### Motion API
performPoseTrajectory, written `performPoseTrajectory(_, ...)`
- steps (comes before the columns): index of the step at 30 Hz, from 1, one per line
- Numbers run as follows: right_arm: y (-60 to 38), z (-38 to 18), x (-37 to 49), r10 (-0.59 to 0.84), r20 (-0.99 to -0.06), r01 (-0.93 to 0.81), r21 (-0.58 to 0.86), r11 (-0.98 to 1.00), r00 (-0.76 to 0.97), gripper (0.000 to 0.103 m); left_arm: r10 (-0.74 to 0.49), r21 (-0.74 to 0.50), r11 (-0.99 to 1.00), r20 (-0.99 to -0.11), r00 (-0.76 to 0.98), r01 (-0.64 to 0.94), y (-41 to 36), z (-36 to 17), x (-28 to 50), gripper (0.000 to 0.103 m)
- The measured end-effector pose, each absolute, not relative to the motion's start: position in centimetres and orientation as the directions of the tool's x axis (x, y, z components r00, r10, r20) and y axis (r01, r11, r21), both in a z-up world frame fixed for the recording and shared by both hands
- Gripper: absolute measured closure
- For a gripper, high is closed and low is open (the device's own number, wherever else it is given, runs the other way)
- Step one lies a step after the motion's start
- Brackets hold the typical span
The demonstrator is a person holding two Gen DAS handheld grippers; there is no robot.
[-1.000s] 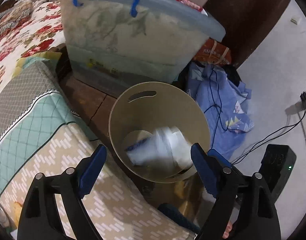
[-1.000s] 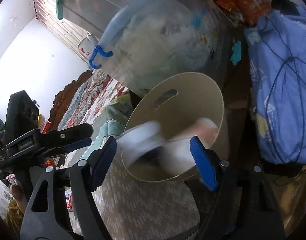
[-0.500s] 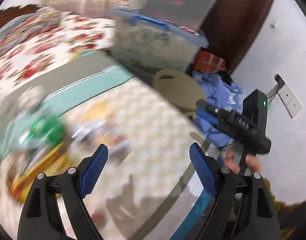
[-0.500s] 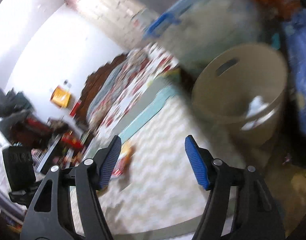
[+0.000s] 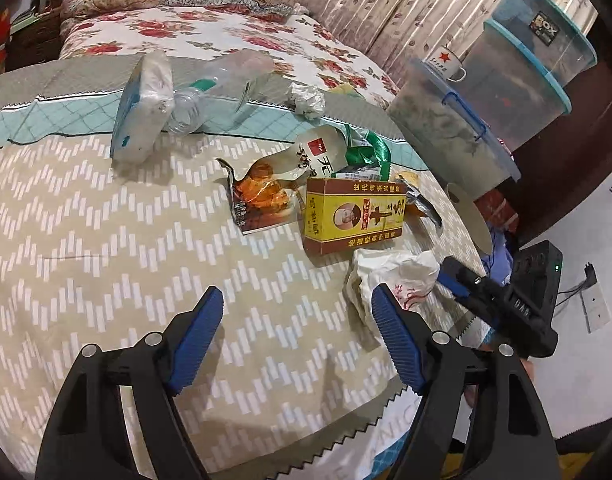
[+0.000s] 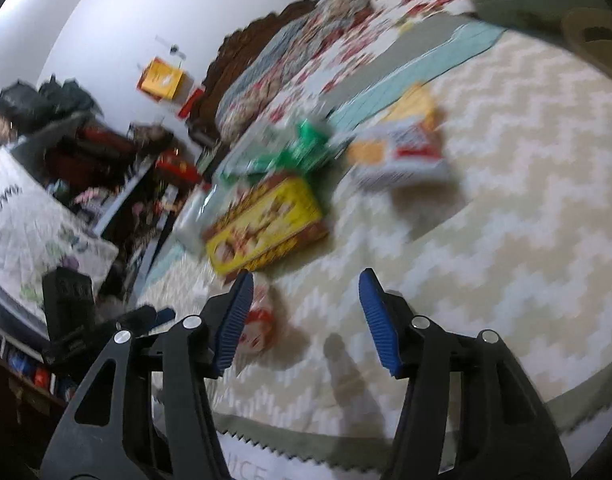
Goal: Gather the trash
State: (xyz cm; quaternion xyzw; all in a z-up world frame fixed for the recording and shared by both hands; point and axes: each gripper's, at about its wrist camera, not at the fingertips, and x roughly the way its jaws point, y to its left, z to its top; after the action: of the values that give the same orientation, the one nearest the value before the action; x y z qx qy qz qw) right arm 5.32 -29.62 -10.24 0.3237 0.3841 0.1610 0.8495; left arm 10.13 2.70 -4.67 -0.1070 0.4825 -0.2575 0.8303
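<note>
Trash lies on the zigzag blanket: a tissue pack, a clear plastic bottle, an orange snack wrapper, a yellow-brown box and a crumpled white bag. My left gripper hovers over bare blanket, its jaws closing with nothing between them; the white bag lies just beyond its right finger. My right gripper is also closing on nothing, with the white bag beside its left finger and the yellow box ahead. The beige bin's rim shows past the bed's edge.
Stacked clear storage boxes with a white mug stand beyond the bed, by the bin. Floral bedding covers the far half of the bed. A cluttered shelf stands at the far left in the right wrist view.
Both grippers swung away from over the bin, where white scraps lay, and now face the trash on the bed. Both pairs of jaws have narrowed, the right more.
</note>
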Motion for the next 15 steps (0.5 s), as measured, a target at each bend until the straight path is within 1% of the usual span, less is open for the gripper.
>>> performPoseTrajectory(4, -27.5, -10.7, 5.4, 0.530, -0.569, -0.034, 0.660, 0.750, 0.629, 0.053, -0.567, -0.441, 0.818, -0.729, 0.384, 0.370, 1.9, -4.9, 9.4, 0.031)
performPoseTrajectory(6, -26.8, -10.8, 5.4, 0.532, -0.579, -0.035, 0.655, 0.754, 0.618, 0.057, -0.585, -0.450, 0.802, -0.723, 0.367, 0.393, 1.2, -5.3, 9.1, 0.031)
performPoseTrajectory(11, -23.7, -10.9, 5.3, 0.564, -0.609, -0.097, 0.627, 0.773, 0.558, 0.057, -0.601, -0.455, 0.788, -0.717, 0.355, 0.415, 0.4, -5.8, 8.7, 0.029)
performPoseTrajectory(13, -23.0, -10.4, 5.3, 0.549, -0.614, -0.125, 0.595, 0.794, 0.568, 0.057, -0.596, -0.453, 0.792, -0.719, 0.357, 0.409, 0.4, -5.8, 8.8, 0.029)
performPoseTrajectory(15, -23.3, -10.0, 5.1, 0.539, -0.607, -0.123, 0.590, 0.798, 0.584, 0.057, -0.587, -0.447, 0.799, -0.725, 0.360, 0.403, 0.3, -5.8, 9.2, 0.020)
